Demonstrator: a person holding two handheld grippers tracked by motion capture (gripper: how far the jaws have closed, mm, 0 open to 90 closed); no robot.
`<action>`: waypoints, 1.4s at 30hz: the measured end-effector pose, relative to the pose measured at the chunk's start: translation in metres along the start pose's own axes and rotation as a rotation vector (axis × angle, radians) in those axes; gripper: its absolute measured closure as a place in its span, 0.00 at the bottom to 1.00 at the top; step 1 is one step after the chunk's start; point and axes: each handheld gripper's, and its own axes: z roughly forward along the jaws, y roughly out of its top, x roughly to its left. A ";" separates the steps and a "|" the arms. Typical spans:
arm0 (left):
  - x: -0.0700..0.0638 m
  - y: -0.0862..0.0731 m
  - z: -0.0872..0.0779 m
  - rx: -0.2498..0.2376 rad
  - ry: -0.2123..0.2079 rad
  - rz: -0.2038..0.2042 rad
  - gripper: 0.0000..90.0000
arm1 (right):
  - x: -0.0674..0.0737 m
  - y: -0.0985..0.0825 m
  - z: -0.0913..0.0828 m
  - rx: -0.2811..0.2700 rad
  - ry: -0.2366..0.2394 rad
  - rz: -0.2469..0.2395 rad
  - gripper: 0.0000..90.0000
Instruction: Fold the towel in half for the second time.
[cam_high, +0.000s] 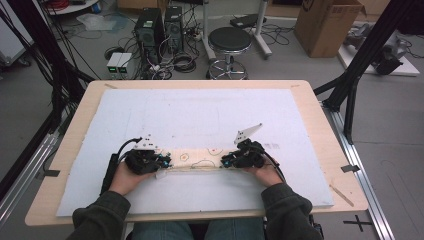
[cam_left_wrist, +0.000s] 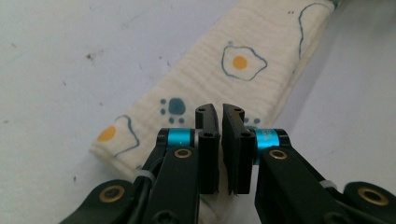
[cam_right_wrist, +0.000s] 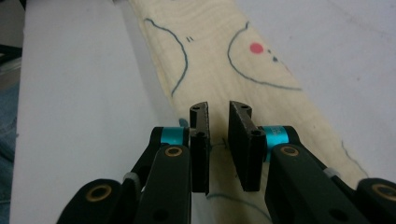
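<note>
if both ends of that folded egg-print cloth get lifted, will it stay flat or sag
The folded cloth looks soft and thin, with a crinkled weave, so it would probably sag in the middle. Its layers are only folded, so they may slip apart or unfold. It seems light and lies flat on the white pad, so a push should slide or bunch it.

A white foam board (cam_high: 200, 115) is laid on a wooden table (cam_high: 325, 150). Behind the table, a black round stool (cam_high: 229, 41), two black computer towers (cam_high: 159, 27) and tangled cables (cam_high: 175, 62) are seen on the floor. A cardboard box (cam_high: 327, 25) is placed at the right.
</note>
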 end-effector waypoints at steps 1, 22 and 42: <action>0.000 -0.001 -0.001 0.001 0.000 -0.002 0.93 | 0.000 -0.002 0.000 -0.003 -0.001 -0.003 0.87; 0.008 -0.009 -0.007 0.005 0.037 0.011 0.67 | -0.003 -0.032 -0.029 -0.050 -0.132 -0.015 0.69; 0.008 -0.011 -0.006 0.003 0.024 0.022 0.63 | 0.000 -0.036 -0.027 -0.064 -0.147 -0.034 0.63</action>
